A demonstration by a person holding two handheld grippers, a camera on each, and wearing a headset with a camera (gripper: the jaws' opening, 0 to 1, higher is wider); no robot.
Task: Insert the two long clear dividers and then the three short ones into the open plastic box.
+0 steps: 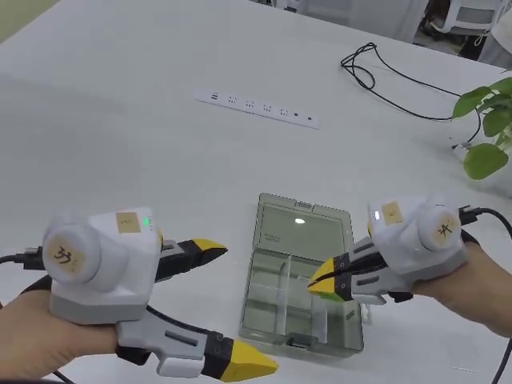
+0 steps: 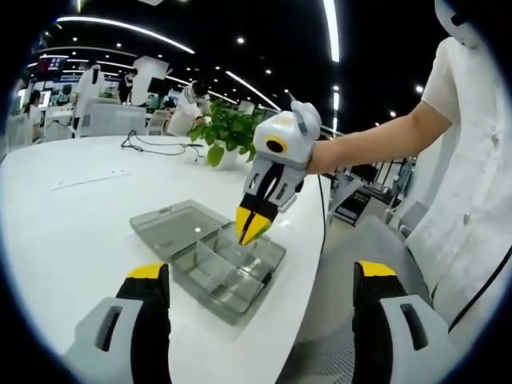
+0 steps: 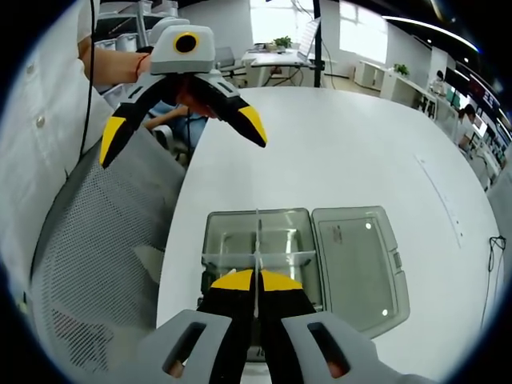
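White table (image 1: 112, 152) spreads wide around the box (image 1: 308, 234); my right gripper (image 1: 322, 282) pinches a divider (image 3: 257, 234) over it, left gripper (image 1: 234, 308) gaping beside its left edge.

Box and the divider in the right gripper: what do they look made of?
The box looks like hard, glossy, grey-tinted clear plastic: the table shows through and a light glints on its lid. The divider in the right gripper looks like thin, stiff clear plastic, seen edge-on as a pale line; likely the same material.
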